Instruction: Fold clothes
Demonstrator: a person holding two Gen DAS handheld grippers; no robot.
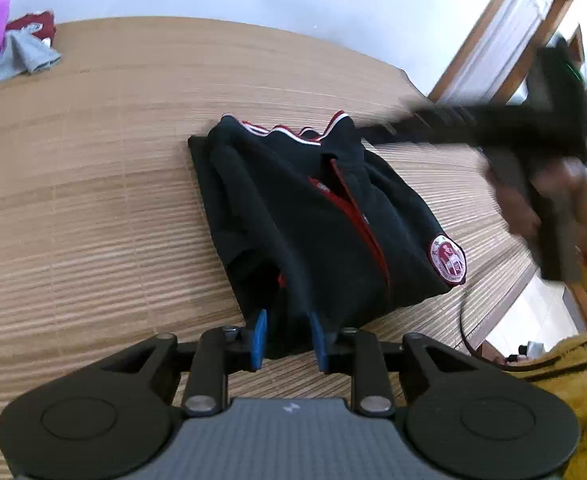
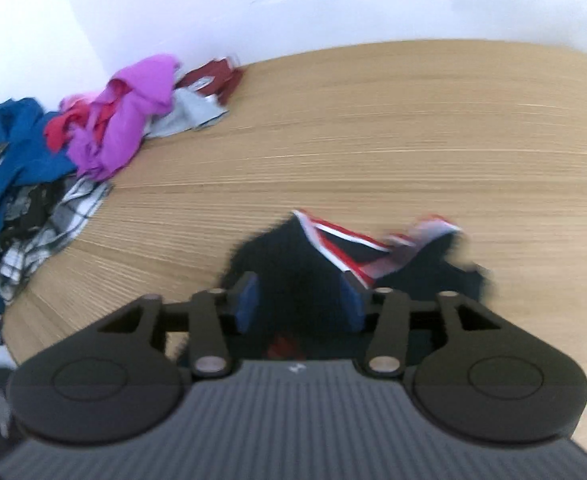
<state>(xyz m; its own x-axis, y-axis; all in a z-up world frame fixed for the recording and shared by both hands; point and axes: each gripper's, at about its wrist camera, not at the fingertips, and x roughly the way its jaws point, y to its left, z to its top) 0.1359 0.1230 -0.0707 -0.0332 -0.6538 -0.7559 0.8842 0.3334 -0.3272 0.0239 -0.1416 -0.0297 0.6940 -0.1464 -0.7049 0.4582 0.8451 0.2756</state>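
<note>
We see the black polo shirt (image 1: 317, 216) lying folded mid-surface on the wooden tabletop (image 1: 93, 184). Left gripper (image 1: 289, 338): jaws apart, straddling the shirt's near edge, pads not pressing. Right gripper (image 2: 299, 300): jaws apart over the shirt, blurred. Unfolded clothes pile (image 2: 73, 148) sits at the far left corner.

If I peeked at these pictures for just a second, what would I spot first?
First, the dark folded shirt with red-and-white trim and a round badge, lying in the middle of the wooden table, right in front of the left gripper. Next, the bright pile of clothes, purple, blue and red, heaped at the table's far left corner by the white wall.
</note>
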